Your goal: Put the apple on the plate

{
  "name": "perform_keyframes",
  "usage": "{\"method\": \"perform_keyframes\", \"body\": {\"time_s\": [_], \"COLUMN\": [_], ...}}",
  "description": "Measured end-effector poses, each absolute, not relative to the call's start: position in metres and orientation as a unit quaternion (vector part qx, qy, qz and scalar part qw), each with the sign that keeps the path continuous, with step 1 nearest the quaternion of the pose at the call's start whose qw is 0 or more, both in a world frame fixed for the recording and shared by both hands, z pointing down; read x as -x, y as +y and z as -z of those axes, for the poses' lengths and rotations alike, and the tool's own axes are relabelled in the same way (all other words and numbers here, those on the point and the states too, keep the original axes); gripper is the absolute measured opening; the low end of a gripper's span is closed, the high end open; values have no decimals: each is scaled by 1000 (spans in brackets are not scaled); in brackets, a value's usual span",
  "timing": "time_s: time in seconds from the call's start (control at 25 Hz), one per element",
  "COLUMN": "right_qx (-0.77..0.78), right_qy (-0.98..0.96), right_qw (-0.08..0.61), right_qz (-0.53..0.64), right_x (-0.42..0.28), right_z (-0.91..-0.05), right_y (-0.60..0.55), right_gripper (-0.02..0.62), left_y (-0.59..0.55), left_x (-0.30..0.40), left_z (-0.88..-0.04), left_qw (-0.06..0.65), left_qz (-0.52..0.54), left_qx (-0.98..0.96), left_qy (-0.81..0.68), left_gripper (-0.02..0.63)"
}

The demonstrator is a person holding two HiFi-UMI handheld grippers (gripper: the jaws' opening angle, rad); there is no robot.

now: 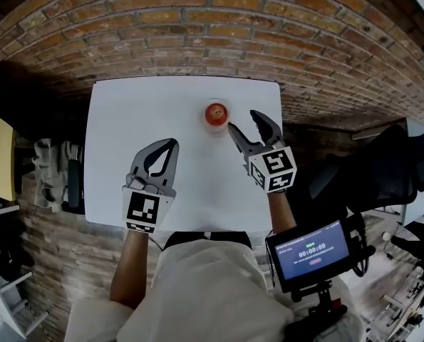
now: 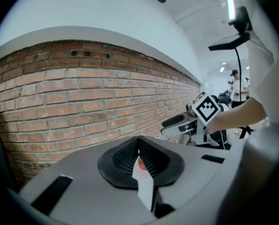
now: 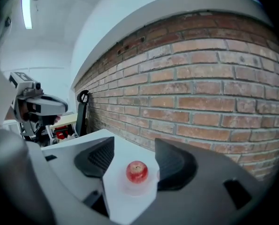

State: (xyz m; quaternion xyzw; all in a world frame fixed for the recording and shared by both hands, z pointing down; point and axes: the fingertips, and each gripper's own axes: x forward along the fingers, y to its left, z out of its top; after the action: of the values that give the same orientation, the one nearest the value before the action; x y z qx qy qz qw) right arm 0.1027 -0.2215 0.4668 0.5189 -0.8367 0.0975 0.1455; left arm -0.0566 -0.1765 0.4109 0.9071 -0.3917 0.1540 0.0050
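Observation:
A red apple sits on a small clear plate near the far middle of the white table. My right gripper hovers just right of and nearer than the apple, its jaws open with nothing between them. In the right gripper view the apple stands on the plate ahead of the open jaws, apart from both pads. My left gripper is over the table's near left, its fingertips together. Its own view shows only a thin sliver of the apple through the closed jaws.
A brick wall runs behind the table's far edge. A small screen on a stand is at the near right, with a dark chair beyond it. Dark objects and shelving crowd the left side.

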Motion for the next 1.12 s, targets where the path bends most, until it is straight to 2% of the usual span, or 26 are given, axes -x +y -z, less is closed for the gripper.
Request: {"method": "perform_keyframes", "body": {"time_s": [0.48,1.12], "right_qx": [-541,-560], "right_qy": [-837,-827], "right_qw": [68,51], "right_qz": [-48,7], "right_x": [-109,-117], "right_z": [-369,-306], "right_y": [-165,-120], "right_gripper": [207,77], "left_y": [-164,-135], "left_x": [39,15], "left_z": [-357,-316], "left_qw": [-43,-78], "left_qz": [-109,-72], "left_qx": [-923,-931], "left_qy": [-367,-350], "left_gripper": [6,6]}}
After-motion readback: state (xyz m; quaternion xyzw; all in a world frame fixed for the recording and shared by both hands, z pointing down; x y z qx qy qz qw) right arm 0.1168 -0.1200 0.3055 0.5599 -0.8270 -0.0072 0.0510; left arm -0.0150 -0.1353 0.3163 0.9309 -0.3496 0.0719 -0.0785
